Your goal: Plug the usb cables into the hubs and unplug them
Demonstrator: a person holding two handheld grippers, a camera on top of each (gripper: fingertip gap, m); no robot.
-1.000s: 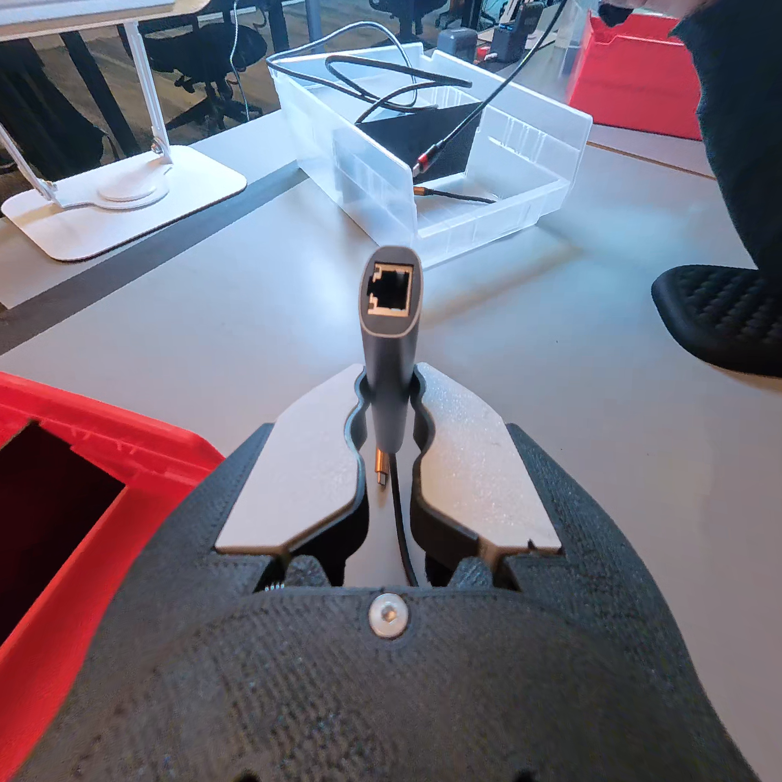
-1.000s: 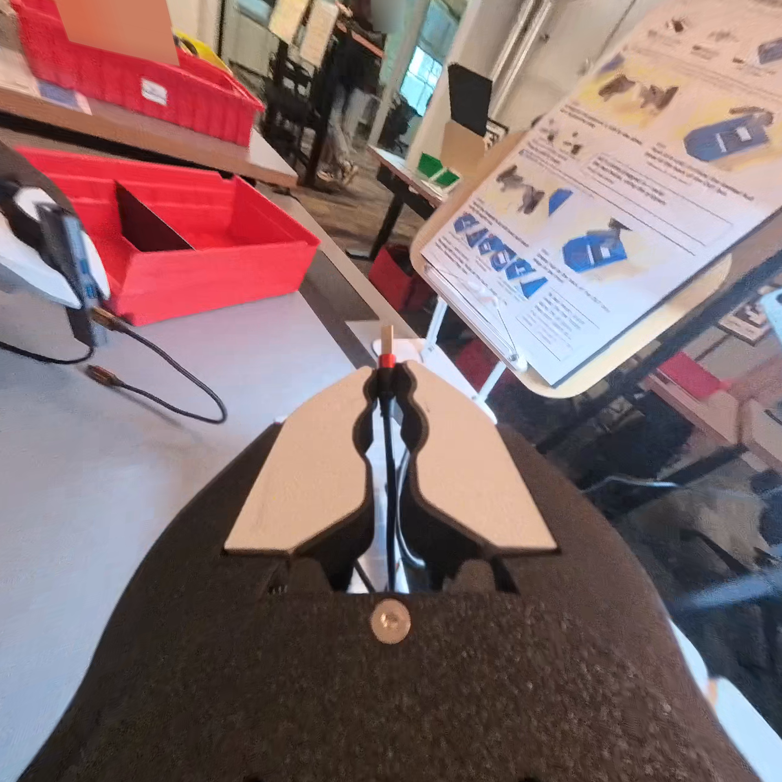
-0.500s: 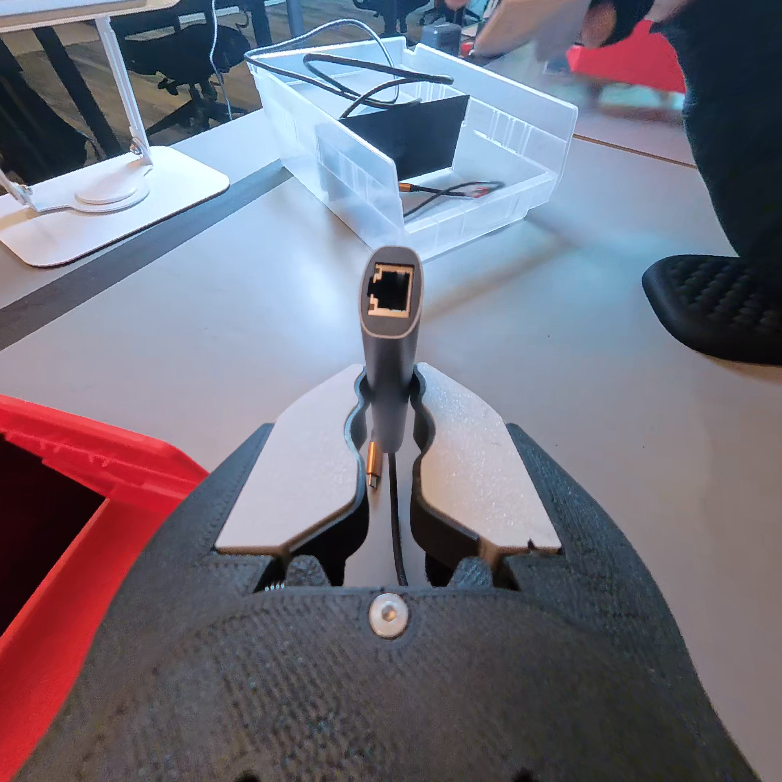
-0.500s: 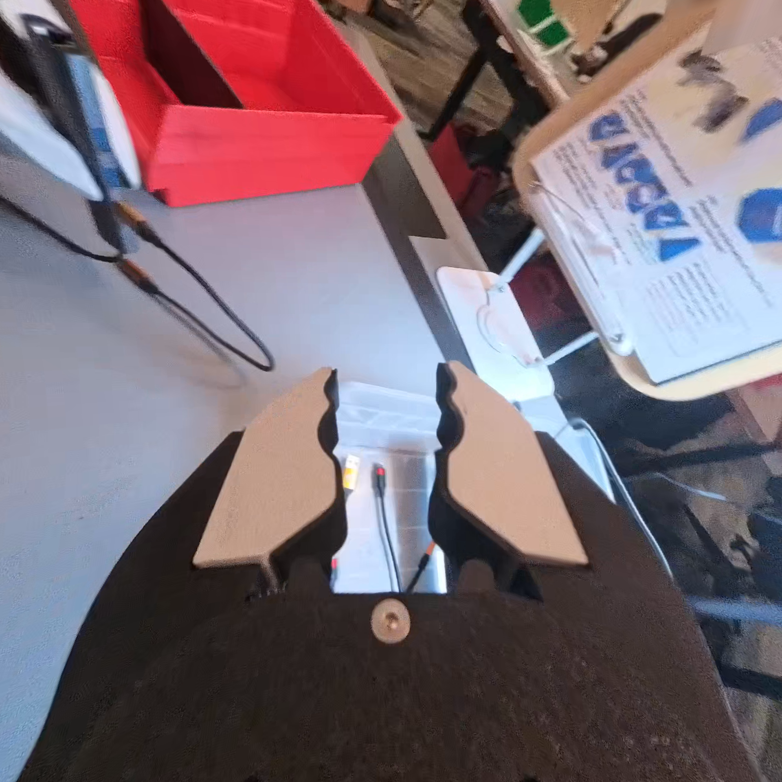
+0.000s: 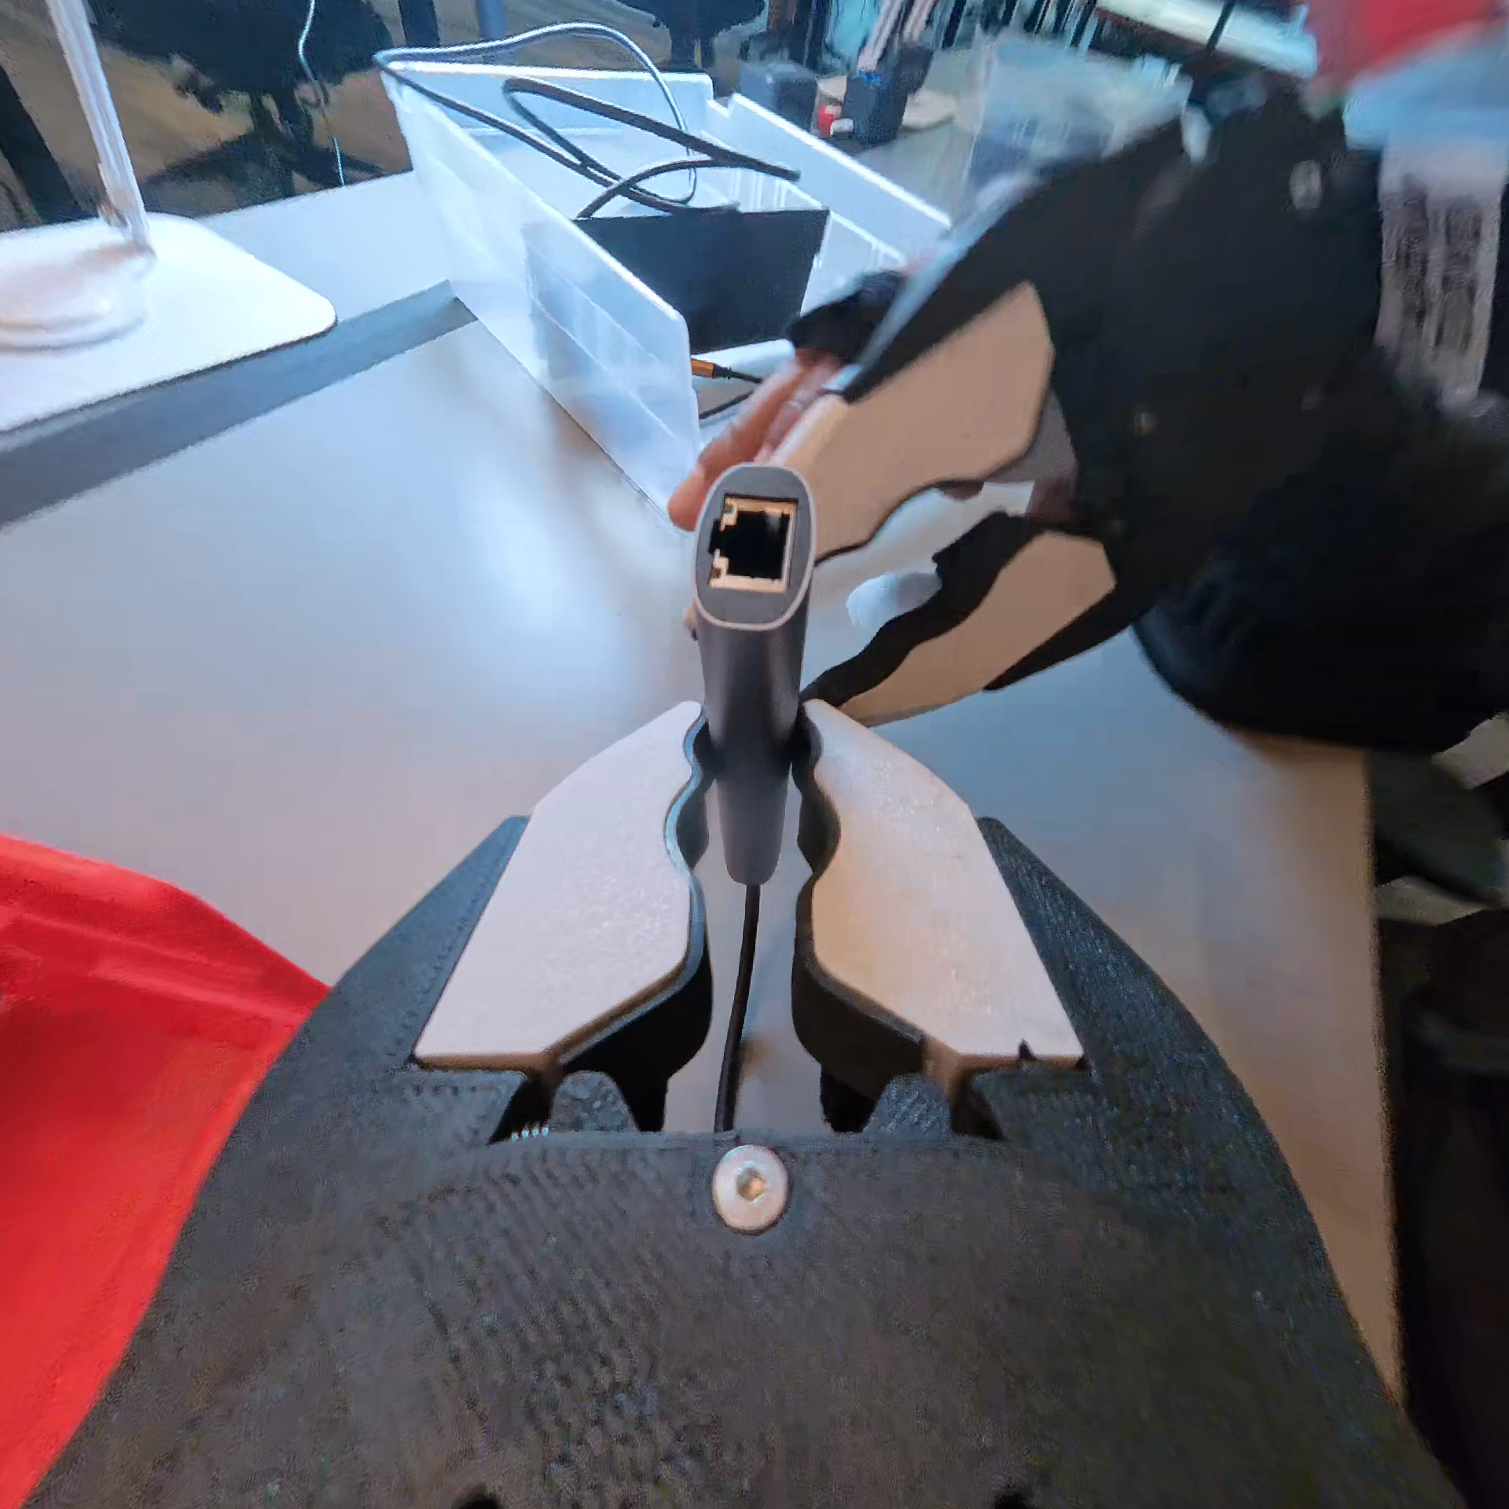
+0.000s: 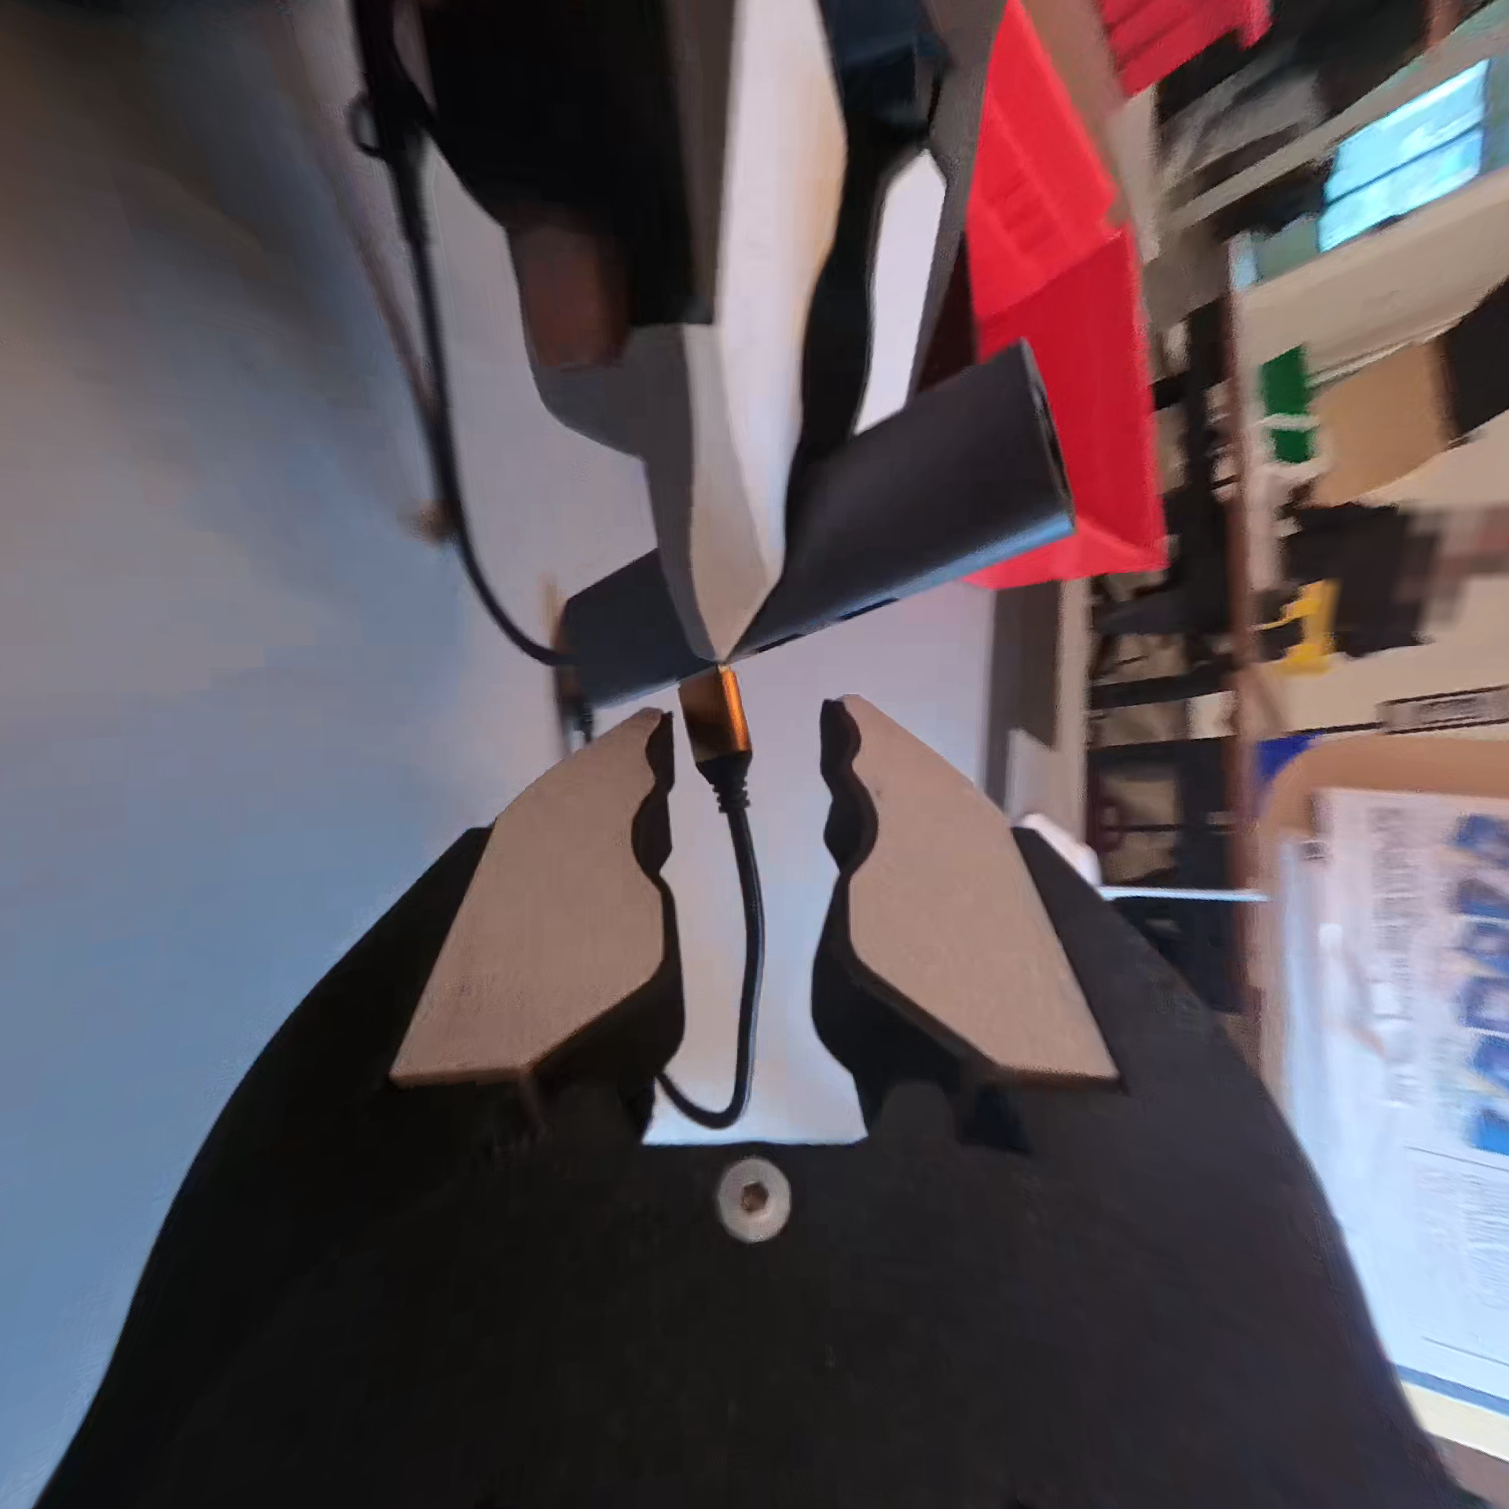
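**— What had changed at your right hand?**

— My right gripper (image 6: 747,718) had let the red-collared cable go over the clear bin (image 5: 604,359) half a second before and swung across to the hub. Its jaws stood apart, one on each side of the orange-sleeved USB plug (image 6: 714,718), with a gap on the right side. On the left the finger was so close that I couldn't tell whether it touched. The plug's black cable (image 6: 747,898) ran back between my fingers.

**— And where was that plug?**

— Its tip met the side of the grey USB hub (image 6: 939,506). It looked seated in a port, though blur hid the joint.

**— The left hand?**

— My left gripper (image 5: 751,735) had stayed clamped on the hub's narrow body, with the network socket end pointing away from me, above the table (image 5: 327,612). The hub's own lead (image 5: 739,1004) hung down through the fingers.

**— So where did that leave the job?**

— I judged one cable was out and binned and this one was next. The right jaws needed to close on the orange sleeve and pull straight out while the left braced. Farther off, the red bin (image 6: 1053,327) sat behind the hub.
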